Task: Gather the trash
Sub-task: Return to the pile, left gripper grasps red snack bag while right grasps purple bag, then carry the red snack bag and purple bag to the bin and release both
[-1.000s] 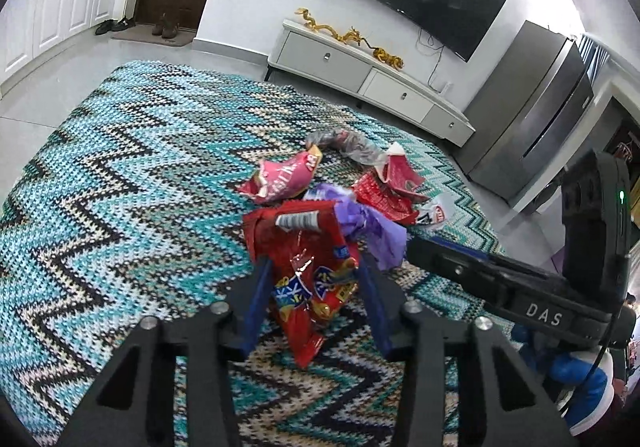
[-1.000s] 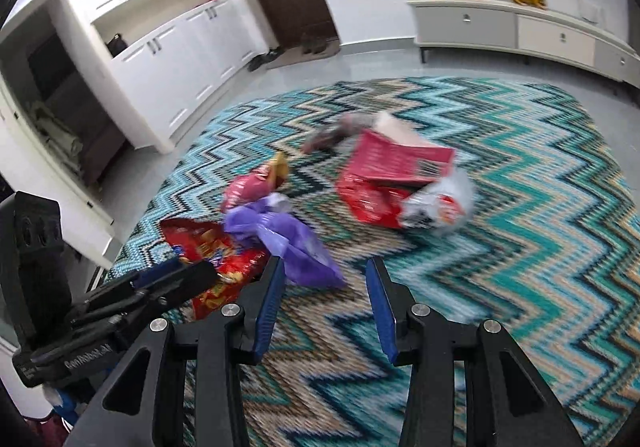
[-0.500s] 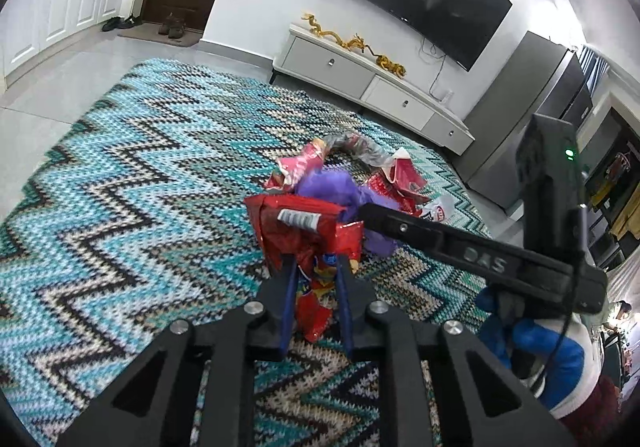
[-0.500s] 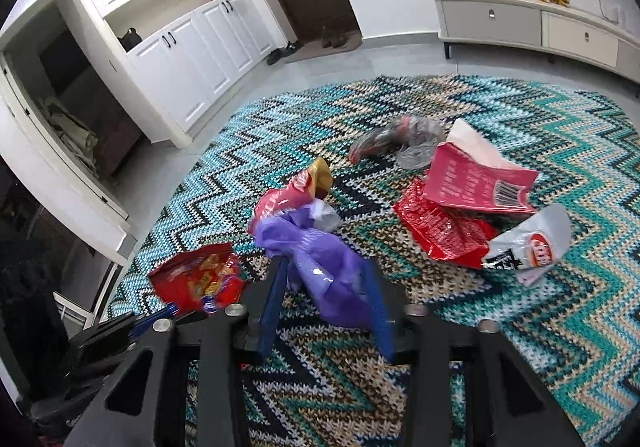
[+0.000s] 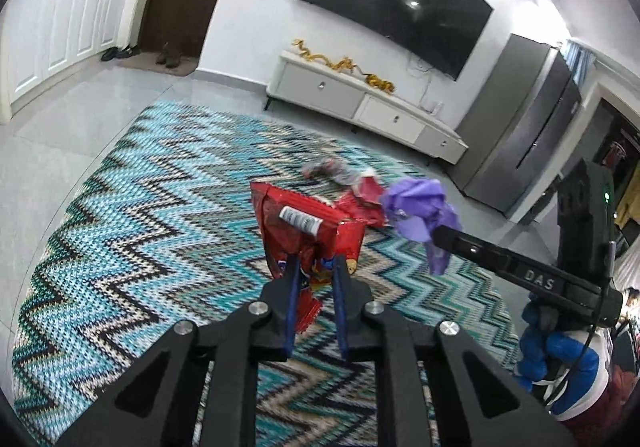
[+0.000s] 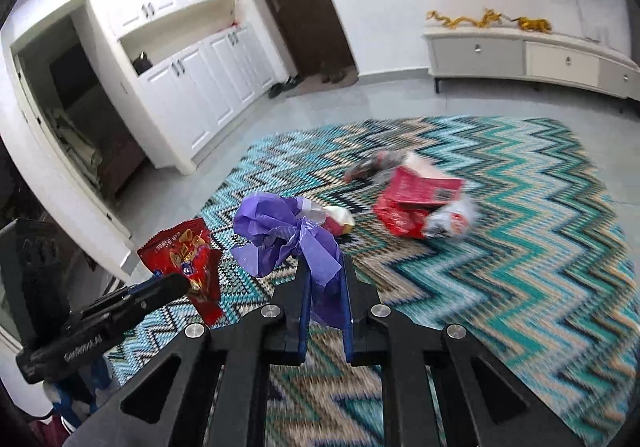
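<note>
My left gripper [image 5: 314, 263] has its jaws closing on the lower part of a red snack bag [image 5: 304, 219], which hangs lifted above the zigzag rug [image 5: 120, 247]. In the right wrist view, my right gripper [image 6: 322, 267] is shut on a crumpled purple plastic bag [image 6: 276, 231], also held off the rug. Each view catches the other gripper with its load: the purple bag [image 5: 416, 207] at right, the red bag [image 6: 188, 251] at left. More wrappers lie on the rug: a red pile [image 6: 416, 195], a white one [image 6: 452, 223], a greyish one [image 6: 372, 163].
A low white TV cabinet [image 5: 360, 103] stands against the far wall under a dark screen. A grey fridge [image 5: 528, 135] is at the right, white cupboards [image 6: 200, 87] at the left. A blue-gloved hand [image 5: 560, 351] holds the right gripper.
Both grippers closed on their pieces, the left on the red bag and the right on the purple bag, and lifted them off the rug. A pink wrapper under the purple bag is now uncovered.
</note>
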Demonstrator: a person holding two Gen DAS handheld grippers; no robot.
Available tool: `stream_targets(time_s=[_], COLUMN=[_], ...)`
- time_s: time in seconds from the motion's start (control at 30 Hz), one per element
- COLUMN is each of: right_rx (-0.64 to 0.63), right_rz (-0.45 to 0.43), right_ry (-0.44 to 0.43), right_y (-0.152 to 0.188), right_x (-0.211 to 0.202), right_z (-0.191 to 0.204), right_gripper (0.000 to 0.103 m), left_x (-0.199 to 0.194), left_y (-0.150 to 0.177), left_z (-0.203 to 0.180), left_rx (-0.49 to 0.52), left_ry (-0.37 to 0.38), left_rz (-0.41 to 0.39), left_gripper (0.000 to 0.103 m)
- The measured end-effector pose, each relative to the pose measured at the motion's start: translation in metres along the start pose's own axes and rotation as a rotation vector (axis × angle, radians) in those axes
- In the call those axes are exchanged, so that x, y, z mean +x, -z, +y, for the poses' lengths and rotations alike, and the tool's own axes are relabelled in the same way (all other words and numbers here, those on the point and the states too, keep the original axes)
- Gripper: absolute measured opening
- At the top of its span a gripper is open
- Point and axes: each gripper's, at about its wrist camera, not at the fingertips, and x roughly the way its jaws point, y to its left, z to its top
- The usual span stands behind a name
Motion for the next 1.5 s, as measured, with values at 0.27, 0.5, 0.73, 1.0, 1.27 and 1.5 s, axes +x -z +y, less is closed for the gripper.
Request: stream_targets(time_s=[0.27, 0.5, 0.73, 1.0, 1.27, 1.5], right_rx=[0.104, 0.256, 0.391, 0.487, 0.585, 0.643], right_rz=[-0.117, -0.206, -0.259, -0.257, -0.213, -0.140], right_ry=[0.125, 0.307, 0.463, 0.553, 0.576, 0.583], right_y=[0.037, 0.086, 0.126, 0.151, 0.167, 0.168], right_x=[-0.106, -0.198, -0.257, -0.273, -0.249, -0.213], right_z=[-0.046, -0.110, -0.165, -0.227, -0.301, -0.352], right_gripper=[0.012, 0.012, 0.012, 0.013, 0.013, 0.016], left_x=[-0.012, -0.006, 0.017, 0.073, 0.158, 0.233], left_y=[0.007, 0.015, 0.023, 0.043, 0.071, 0.086], left_z=[-0.052, -0.115, -0.195, -0.303, -0.392, -0.435], left_rx=[0.077, 0.197, 0.326, 0.484, 0.574, 0.555], left_ry=[0.092, 0.186, 0.287, 0.357, 0.371, 0.382], left_rz=[0.004, 0.040, 0.098, 0.219, 0.363, 0.468], left_gripper=[0.014, 0.014, 0.014, 0.014, 0.015, 0.017])
